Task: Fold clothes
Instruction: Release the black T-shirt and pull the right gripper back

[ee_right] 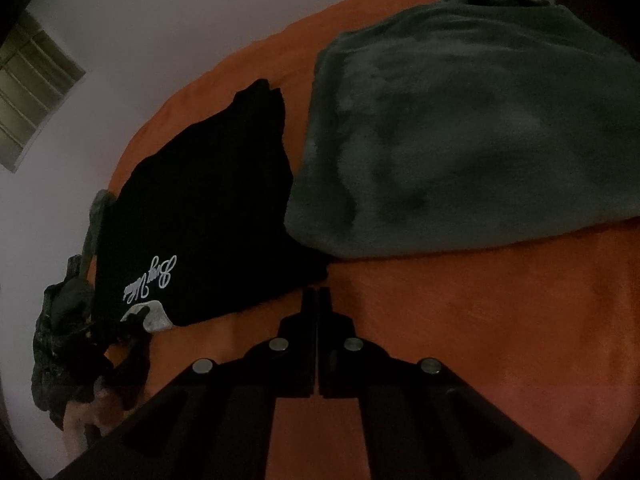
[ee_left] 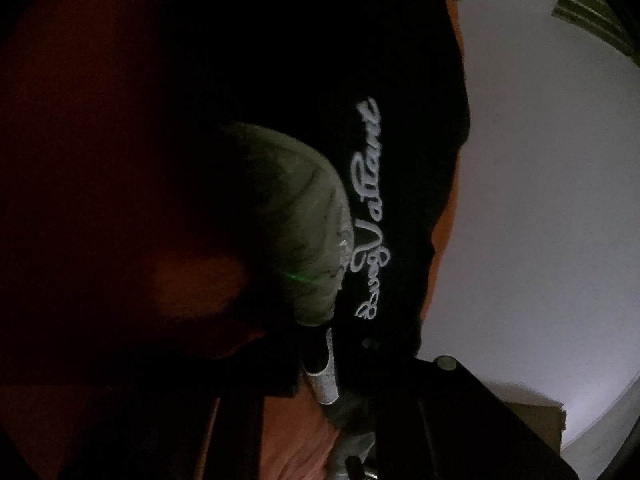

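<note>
The black garment (ee_right: 200,216) with white script lettering lies on an orange bed cover (ee_right: 460,320), at the left of the right wrist view. Just right of it, touching its far right edge, sits a folded dark green blanket (ee_right: 480,120), which takes up the far right part of the cover.

The right hand-held gripper (ee_right: 317,296) points down at bare orange cover, its 2 fingers pressed together with nothing between them. Its tips sit just near and right of the garment's near right corner, close to it but not on it.

The left hand-held gripper (ee_right: 132,320) is at the garment's near left corner, beside the lettering. A light patch shows at that corner, and a person's sleeve in a dark green pattern (ee_right: 60,344) comes in from the left edge. In the left wrist view the garment (ee_left: 400,80) hangs very near the lens, the script running vertically beside a grey-green fold of cloth (ee_left: 288,216). That view is too dark to show the fingers plainly, so I cannot tell whether they pinch the fabric.

A pale wall (ee_right: 140,20) with a window (ee_right: 32,92) rises beyond the bed.
</note>
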Action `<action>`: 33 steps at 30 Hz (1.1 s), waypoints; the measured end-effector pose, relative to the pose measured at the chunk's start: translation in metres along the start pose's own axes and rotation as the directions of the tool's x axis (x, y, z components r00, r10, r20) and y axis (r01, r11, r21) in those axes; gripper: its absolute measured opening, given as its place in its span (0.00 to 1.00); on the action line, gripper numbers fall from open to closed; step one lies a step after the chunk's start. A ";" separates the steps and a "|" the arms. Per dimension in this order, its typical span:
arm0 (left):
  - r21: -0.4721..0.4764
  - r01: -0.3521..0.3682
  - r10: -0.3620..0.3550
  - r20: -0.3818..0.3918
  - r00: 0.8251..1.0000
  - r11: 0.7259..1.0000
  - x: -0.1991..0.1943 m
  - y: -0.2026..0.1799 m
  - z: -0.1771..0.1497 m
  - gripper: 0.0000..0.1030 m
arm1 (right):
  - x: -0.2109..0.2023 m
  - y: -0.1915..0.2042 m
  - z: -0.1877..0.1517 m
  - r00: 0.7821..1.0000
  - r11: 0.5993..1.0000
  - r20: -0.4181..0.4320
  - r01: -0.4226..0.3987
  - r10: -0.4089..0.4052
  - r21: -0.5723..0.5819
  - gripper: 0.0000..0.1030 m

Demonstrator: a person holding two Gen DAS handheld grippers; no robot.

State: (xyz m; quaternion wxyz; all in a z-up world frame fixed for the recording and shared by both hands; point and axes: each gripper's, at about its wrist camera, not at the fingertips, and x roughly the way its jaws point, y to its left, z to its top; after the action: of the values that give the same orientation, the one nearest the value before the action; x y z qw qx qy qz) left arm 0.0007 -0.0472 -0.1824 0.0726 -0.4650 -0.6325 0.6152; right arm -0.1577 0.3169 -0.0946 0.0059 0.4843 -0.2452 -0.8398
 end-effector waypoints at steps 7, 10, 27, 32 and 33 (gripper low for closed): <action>-0.066 -0.030 0.029 -0.029 0.999 0.997 0.019 -0.002 -0.003 0.20 | -0.011 -0.012 -0.006 1.000 1.000 -0.010 0.024 -0.024 -0.004 0.00; -0.063 -0.029 0.028 -0.017 0.999 0.998 0.026 -0.004 -0.008 0.20 | -0.016 -0.015 -0.011 0.999 1.000 -0.019 0.031 -0.031 -0.005 0.00; -0.124 0.031 -0.011 0.160 0.987 0.992 0.050 -0.013 -0.048 0.16 | -0.023 -0.050 -0.061 0.992 0.998 -0.102 0.070 -0.070 0.001 0.00; -0.081 -0.056 0.061 0.061 0.996 0.995 0.072 -0.035 -0.042 0.26 | -0.026 -0.053 -0.064 0.992 0.997 -0.104 0.071 -0.073 -0.015 0.00; -0.050 -0.072 0.074 0.039 0.997 0.996 0.077 -0.042 -0.041 0.33 | -0.026 -0.053 -0.064 0.992 0.997 -0.106 0.072 -0.073 -0.016 0.00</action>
State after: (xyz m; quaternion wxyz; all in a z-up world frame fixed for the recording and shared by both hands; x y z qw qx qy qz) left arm -0.0360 0.0423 -0.1744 0.0259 -0.4767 -0.6311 0.6114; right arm -0.0795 0.3443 -0.1221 -0.0087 0.5371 -0.2218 -0.8138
